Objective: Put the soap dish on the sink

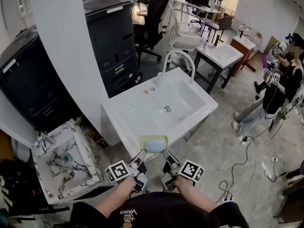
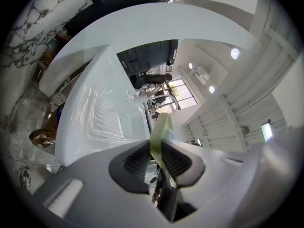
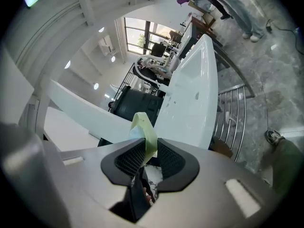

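A pale green soap dish [image 1: 154, 143] with a light blue inside hangs over the near rim of the white sink [image 1: 124, 118]. Both grippers hold it by its near edge. My left gripper [image 1: 141, 156] is shut on the dish's left part, and the green rim [image 2: 160, 136] shows pinched between its pads. My right gripper [image 1: 166, 156] is shut on the right part, with the dish edge [image 3: 145, 133] between its pads. The sink has a deep basin with a drain [image 1: 167, 109] and a curved white tap [image 1: 179, 61] at the far side.
A marble-patterned sink [image 1: 66, 160] lies on the floor at the left. Dark cabinets [image 1: 114, 37] stand behind a white pillar [image 1: 66, 46]. A person [image 1: 280, 84] sits at the far right, with cables [image 1: 247, 160] across the floor. More sink stands [image 1: 223, 56] are farther back.
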`<state>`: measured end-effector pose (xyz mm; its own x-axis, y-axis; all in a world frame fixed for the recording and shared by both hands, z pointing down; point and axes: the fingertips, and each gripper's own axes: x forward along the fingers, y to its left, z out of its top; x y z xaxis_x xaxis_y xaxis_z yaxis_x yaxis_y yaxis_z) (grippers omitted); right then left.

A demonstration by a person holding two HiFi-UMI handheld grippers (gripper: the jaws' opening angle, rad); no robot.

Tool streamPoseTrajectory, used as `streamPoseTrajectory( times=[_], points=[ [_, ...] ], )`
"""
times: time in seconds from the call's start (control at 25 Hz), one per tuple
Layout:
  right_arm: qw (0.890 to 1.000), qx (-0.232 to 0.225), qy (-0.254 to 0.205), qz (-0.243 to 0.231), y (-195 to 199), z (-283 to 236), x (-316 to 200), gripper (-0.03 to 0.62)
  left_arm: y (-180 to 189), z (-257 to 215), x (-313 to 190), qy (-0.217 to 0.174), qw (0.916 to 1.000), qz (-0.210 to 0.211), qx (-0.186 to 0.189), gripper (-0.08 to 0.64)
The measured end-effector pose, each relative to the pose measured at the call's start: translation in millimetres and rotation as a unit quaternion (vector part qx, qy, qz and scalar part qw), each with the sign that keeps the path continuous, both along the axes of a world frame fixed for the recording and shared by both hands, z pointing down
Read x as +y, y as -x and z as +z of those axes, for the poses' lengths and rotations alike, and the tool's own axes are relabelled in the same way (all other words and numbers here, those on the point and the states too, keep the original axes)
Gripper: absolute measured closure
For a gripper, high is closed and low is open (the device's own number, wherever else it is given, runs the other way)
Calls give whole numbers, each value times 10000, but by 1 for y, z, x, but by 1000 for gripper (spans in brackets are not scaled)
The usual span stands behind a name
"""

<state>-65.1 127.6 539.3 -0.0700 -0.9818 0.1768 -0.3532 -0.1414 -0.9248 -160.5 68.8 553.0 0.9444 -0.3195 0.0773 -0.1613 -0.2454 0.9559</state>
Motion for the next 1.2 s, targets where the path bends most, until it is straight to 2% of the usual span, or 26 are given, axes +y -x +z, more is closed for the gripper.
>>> streamPoseTrajectory(
  times=[0.24,0.44,1.2],
  points=[
    [9999,-40,30,-98,-15,-2,-4,515,-15,-2,-3,14,10000,-70,-16,439],
    [9994,-36,106,-318,-34,2,-13,515,-31,3,-7,162,9994,-290,-47,439],
    [9935,-38,110,-1134,-125,4,-58,515,-113,5,-35,138,9938,-1100,-91,439]
  ],
)
